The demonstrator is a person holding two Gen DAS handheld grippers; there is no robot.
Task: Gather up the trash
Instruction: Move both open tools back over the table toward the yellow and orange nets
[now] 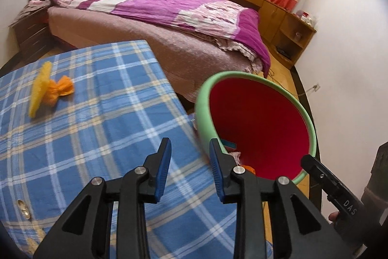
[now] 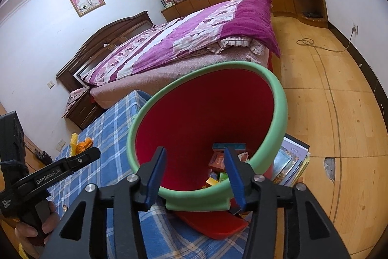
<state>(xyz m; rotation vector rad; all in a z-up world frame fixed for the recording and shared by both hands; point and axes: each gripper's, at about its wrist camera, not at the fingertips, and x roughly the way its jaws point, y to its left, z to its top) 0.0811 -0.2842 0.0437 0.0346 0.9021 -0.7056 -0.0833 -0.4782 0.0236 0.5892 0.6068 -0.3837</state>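
A red bin with a green rim (image 1: 201, 108) stands tilted at the right edge of the blue plaid table (image 1: 97, 125). Inside the bin (image 2: 278, 113) lie several wrappers and a small box (image 2: 218, 159). A yellow scrap (image 1: 40, 89) and an orange crumpled scrap (image 1: 60, 90) rest together on the far left of the cloth. My left gripper (image 1: 189, 145) hovers open over the table's right edge, with nothing between its pads. My right gripper (image 2: 194, 152) is open at the bin's near rim; its pads straddle a green rim tab (image 2: 196, 204) without touching it.
A bed with a purple quilt (image 1: 169, 23) fills the room behind the table. A stack of books (image 2: 293, 162) lies on the wooden floor beside the bin, and a cable (image 2: 315, 47) runs across the floor. Small metallic items (image 1: 23, 208) sit at the cloth's near left.
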